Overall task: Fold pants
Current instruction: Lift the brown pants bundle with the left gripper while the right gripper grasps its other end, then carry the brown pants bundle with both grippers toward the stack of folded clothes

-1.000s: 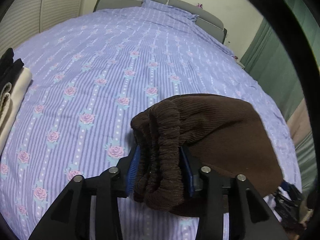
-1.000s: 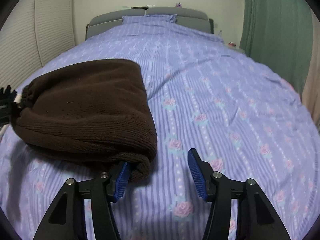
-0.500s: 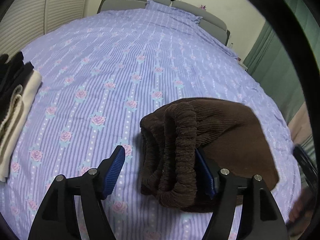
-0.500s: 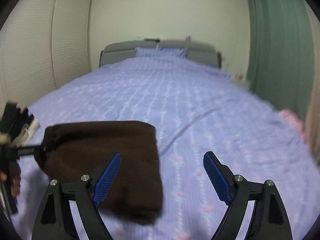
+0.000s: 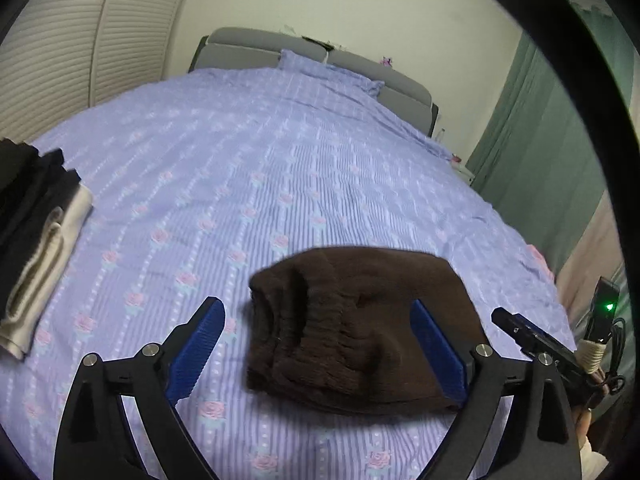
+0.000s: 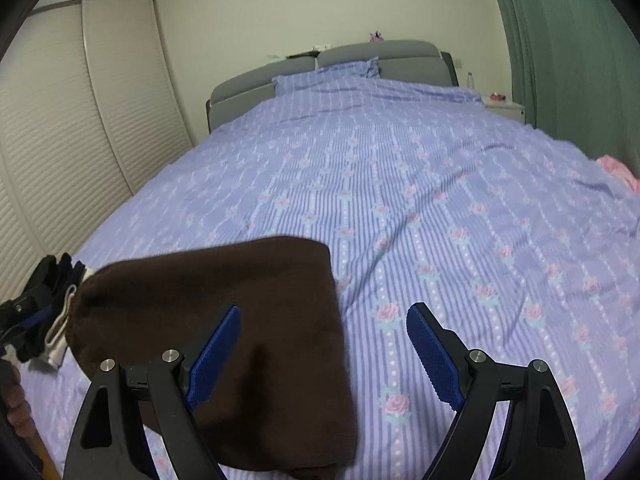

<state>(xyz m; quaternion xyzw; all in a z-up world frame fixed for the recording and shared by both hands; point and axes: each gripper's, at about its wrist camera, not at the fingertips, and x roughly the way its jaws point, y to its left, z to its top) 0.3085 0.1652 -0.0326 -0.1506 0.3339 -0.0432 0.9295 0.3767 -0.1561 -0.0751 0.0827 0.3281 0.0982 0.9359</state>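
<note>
The brown corduroy pants [image 5: 360, 328] lie folded into a compact bundle on the bed, elastic waistband toward my left gripper. My left gripper [image 5: 320, 352] is open and raised, its blue pads apart on either side of the waistband, holding nothing. In the right wrist view the folded pants [image 6: 224, 340] lie at lower left. My right gripper [image 6: 324, 356] is open and empty above the bundle's right edge, its left pad over the cloth and its right pad over bare bedspread.
The purple striped bedspread with pink roses [image 5: 280, 160] covers the bed. A stack of folded black and cream clothes [image 5: 36, 248] lies at the left edge, also in the right wrist view [image 6: 52, 312]. Grey headboard [image 6: 360, 60] far back, green curtain [image 6: 568, 40] right.
My left gripper opened and let go of the waistband, then drew back and up. My right gripper also rose and pulled away from the bundle, which now lies free on the bed.
</note>
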